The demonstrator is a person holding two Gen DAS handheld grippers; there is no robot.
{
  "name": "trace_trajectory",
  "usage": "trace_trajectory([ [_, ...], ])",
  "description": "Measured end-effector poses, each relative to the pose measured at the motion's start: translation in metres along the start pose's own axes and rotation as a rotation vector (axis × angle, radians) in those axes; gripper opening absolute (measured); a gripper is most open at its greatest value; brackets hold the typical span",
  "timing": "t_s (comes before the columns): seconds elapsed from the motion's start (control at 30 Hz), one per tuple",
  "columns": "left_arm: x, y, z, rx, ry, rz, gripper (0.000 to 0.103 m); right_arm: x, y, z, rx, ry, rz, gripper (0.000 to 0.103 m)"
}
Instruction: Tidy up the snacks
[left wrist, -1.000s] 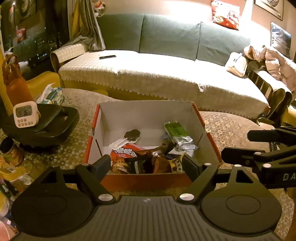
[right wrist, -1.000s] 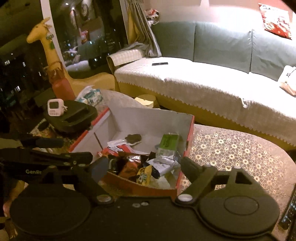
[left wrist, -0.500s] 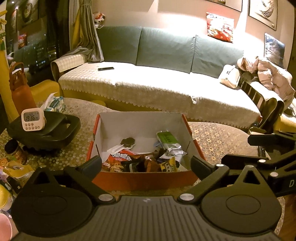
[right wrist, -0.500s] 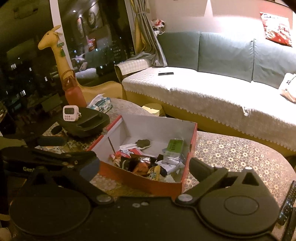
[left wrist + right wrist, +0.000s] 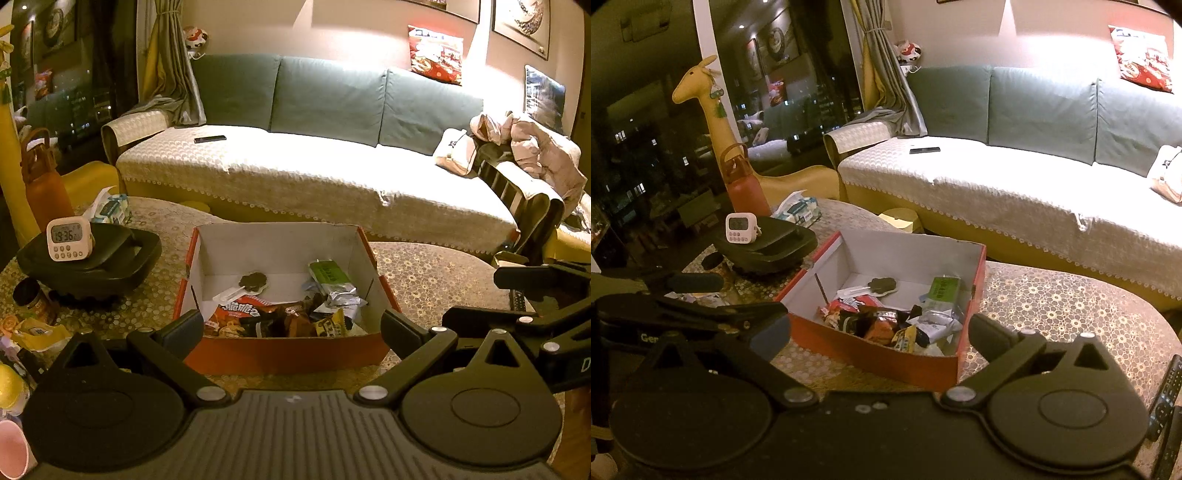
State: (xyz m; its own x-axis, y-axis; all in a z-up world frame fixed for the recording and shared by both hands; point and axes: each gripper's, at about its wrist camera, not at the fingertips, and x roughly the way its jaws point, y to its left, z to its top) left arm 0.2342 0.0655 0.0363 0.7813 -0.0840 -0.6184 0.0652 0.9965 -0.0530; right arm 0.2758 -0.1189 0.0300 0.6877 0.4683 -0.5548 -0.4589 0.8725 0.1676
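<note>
A red cardboard box with a white inside stands on the lace-covered table. At its near end lie several snack packets: a red one, a green one, a yellow one, and a dark flower-shaped lollipop. My left gripper hovers open just short of the box's near wall, holding nothing. My right gripper is open and empty too, off the box's near right corner. Each gripper shows at the edge of the other's view: the right gripper, the left gripper.
Left of the box a black tray carries a white timer, with a red bottle and a tissue pack behind. Loose packets lie at the table's left. A remote lies at the right. The sofa runs behind.
Both grippers have opened wider and pulled back and up from the box, which now looks smaller and farther off. The snacks in the box have not moved.
</note>
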Motion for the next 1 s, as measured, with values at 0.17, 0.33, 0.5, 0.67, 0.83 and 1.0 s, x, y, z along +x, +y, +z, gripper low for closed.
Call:
trace_trajectory([
  [0.17,-0.0011,-0.0012,-0.0004,0.002,0.0,0.006,0.103,-0.0013,-0.0007,-0.0002,0.001,-0.001,0.001,0.103],
  [0.33,-0.0039,-0.0028,-0.0011,0.005,-0.002,0.002,0.103,-0.0025,-0.0008,-0.0008,0.007,0.0,0.003,0.103],
  [0.5,-0.0065,-0.0041,-0.0018,0.011,-0.008,0.008,0.103,-0.0032,-0.001,-0.0019,0.017,-0.001,0.005,0.103],
  [0.67,-0.0068,-0.0021,-0.0013,-0.002,-0.009,0.017,0.103,-0.0034,-0.0007,-0.0023,0.019,-0.002,0.004,0.103],
  [0.83,-0.0073,-0.0009,-0.0016,-0.011,-0.012,0.014,0.103,-0.004,-0.0013,-0.0031,0.029,-0.004,0.006,0.103],
  [1.0,-0.0066,-0.0014,-0.002,-0.011,-0.012,0.012,0.103,-0.0043,-0.0026,-0.0041,0.039,-0.002,0.006,0.103],
])
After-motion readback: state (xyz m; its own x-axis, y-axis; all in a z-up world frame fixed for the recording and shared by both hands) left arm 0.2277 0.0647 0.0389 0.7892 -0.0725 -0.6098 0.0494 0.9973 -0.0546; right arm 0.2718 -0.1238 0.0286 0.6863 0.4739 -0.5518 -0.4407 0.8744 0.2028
